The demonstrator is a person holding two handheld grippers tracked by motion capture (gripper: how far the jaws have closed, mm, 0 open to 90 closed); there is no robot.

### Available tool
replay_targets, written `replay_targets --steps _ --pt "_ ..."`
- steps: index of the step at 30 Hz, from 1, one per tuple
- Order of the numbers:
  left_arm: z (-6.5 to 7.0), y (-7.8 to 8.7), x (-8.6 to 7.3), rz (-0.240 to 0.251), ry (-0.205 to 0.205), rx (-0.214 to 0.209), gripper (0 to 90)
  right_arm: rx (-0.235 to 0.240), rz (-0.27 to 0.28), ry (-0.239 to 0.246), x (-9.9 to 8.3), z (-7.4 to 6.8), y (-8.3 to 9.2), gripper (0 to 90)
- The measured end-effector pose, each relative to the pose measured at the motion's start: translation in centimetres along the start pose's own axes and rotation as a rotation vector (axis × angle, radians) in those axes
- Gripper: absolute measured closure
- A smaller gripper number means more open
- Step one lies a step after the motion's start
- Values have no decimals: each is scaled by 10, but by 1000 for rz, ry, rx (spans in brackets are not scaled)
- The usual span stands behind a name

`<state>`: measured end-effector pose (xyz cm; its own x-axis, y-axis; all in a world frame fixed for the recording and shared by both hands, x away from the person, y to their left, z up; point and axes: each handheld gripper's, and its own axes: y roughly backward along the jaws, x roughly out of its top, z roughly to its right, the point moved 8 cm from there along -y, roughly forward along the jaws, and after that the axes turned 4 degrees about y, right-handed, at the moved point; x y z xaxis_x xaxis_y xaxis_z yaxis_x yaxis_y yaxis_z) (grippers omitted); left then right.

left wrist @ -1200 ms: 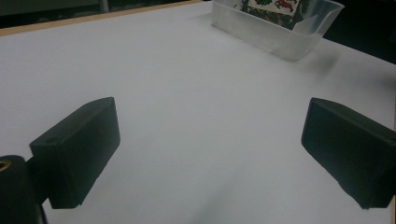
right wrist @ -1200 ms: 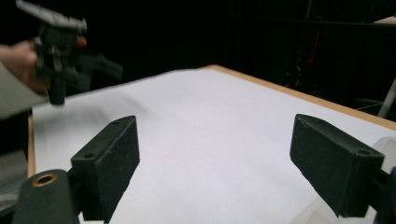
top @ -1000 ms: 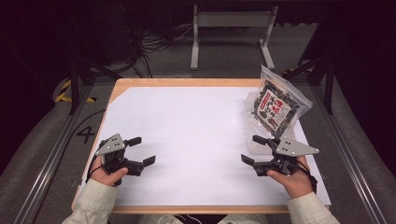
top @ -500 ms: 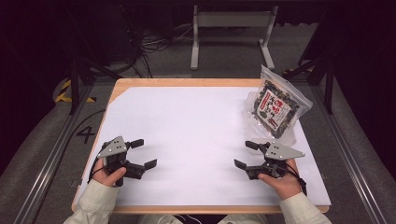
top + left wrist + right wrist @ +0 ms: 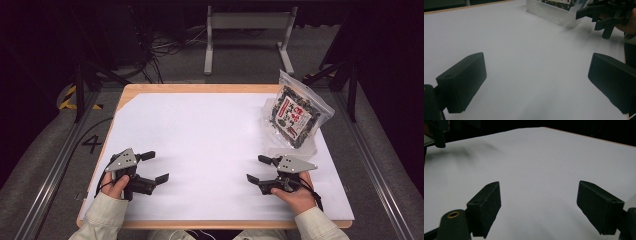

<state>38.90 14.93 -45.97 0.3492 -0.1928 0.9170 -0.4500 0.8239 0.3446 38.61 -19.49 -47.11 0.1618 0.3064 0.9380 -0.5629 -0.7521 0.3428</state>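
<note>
A clear plastic bag (image 5: 296,114) with dark contents and a red and white label lies at the table's far right; its clear lower edge (image 5: 554,13) appears in the left gripper view. My left gripper (image 5: 156,166) rests near the front left of the white sheet, jaws wide apart and empty (image 5: 536,80). My right gripper (image 5: 256,169) sits near the front right, just below the bag, also open with nothing between its jaws (image 5: 539,205). The two grippers point toward each other, each seen in the other's view: the right gripper (image 5: 606,15) and the left gripper (image 5: 439,132).
A white sheet (image 5: 210,140) covers the wooden table (image 5: 200,88). A grey metal stand (image 5: 247,30) and cables lie on the floor beyond the far edge. Metal rails (image 5: 55,170) run along both sides of the table.
Both grippers have drifted a little toward the near edge. The right one has also shifted left, away from the bag. Both stay open.
</note>
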Motion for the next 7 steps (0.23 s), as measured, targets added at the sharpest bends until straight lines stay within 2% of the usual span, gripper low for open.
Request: replay_targets --steps 2,4,7 --pt "1 0 -1 7 13 -9 28 0 -1 -1 0 0 0 197" --pt "0 0 -1 19 9 -8 30 0 -1 -2 0 0 0 197" --pt "0 0 -4 11 6 2 31 3 -4 -4 0 0 0 199"
